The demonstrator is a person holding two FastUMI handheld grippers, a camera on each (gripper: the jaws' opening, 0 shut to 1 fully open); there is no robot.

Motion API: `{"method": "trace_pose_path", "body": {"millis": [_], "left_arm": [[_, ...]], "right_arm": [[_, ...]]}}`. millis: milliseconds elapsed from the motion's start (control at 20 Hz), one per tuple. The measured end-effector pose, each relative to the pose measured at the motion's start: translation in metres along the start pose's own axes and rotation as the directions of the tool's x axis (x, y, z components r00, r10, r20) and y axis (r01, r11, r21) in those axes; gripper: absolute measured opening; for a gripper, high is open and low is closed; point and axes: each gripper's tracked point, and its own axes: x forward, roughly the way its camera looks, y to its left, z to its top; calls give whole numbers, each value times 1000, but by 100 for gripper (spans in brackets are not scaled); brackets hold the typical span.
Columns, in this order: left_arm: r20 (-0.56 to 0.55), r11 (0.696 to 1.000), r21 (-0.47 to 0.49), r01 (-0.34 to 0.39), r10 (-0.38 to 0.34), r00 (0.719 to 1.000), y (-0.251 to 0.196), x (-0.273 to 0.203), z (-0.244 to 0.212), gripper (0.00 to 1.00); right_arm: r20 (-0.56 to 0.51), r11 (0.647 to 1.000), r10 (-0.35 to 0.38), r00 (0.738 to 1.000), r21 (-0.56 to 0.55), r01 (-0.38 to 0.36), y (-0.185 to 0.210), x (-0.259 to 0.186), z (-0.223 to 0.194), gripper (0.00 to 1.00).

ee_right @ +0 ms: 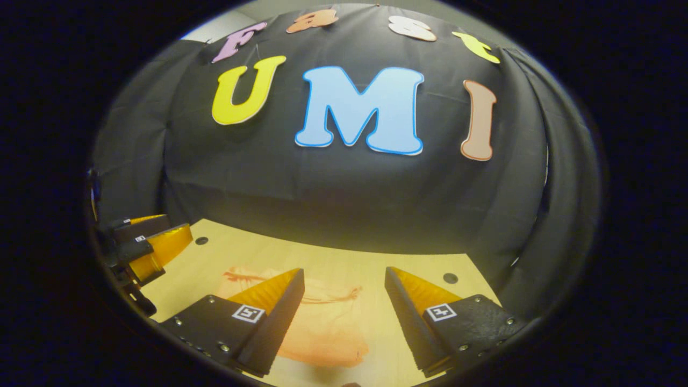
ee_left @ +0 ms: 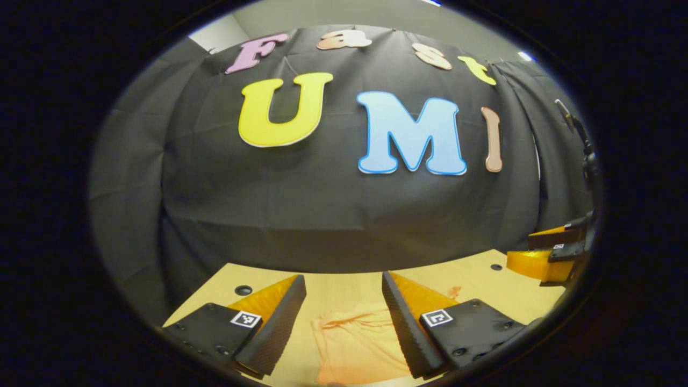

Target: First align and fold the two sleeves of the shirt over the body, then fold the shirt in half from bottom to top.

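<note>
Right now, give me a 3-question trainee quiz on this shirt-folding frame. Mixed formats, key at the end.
1. True or false: the left hand-held gripper is shut on the orange shirt.
2. Multiple choice: in the right gripper view, where does the shirt lie relative to the right hand-held gripper?
A. On the wooden table, below and between its open fingers
B. Pinched between its closed fingers
C. Hanging on the black cloth wall
3. Short answer: what shows at the far right edge of the left gripper view?

Key
1. False: its jaws are apart, holding nothing.
2. A
3. The other hand-held gripper, above the table's edge.
</note>
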Motion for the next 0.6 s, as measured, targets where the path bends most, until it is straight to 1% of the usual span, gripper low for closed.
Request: {"method": "trace_pose_path", "body": {"millis": [200,350,500,600], "left_arm": [[37,1000,4,-30,30,999,-10,-33,18,89],[60,998,8,-58,58,997,-20,-59,25,89],[74,997,8,-81,81,994,-31,-87,28,89],[84,994,15,-111,109,991,-30,-104,29,89]], "right_arm": [[63,1000,13,998,-8,-13,-9,-39,13,93],[85,999,40,996,0,-40,-13,-64,13,94],[102,998,55,993,9,-56,-21,-84,13,92],[111,997,70,991,6,-71,-21,-90,14,93]]}}
